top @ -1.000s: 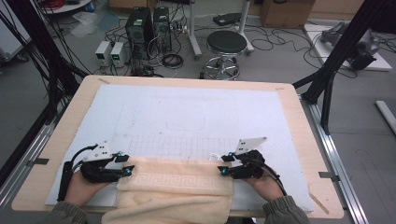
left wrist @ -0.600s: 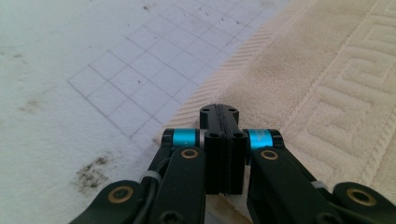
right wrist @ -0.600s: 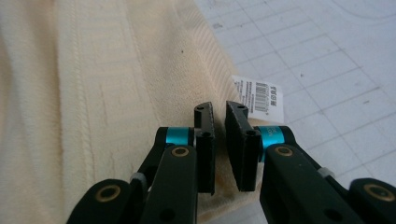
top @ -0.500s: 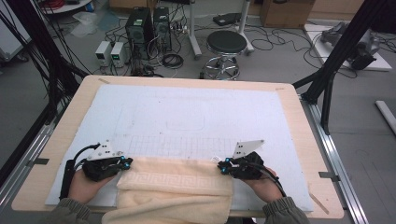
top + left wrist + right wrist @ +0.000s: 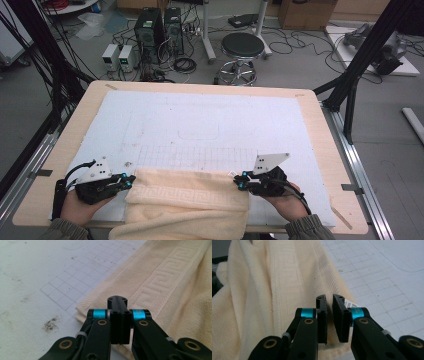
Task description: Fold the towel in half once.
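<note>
Cream towel (image 5: 187, 202) at the near edge of the white mat (image 5: 210, 120), left gripper (image 5: 117, 302) clenched on its left corner, right gripper (image 5: 329, 301) having just closed, pinching its right corner

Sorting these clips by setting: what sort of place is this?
Probably a lab or workshop: computer towers and loose cables on the floor, black frame posts, and a gridded table.

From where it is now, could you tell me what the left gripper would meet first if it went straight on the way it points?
The left gripper is shut at the towel's corner and points along it, so it would most likely run into more towel; how high it sits above the folds is unclear.
</note>
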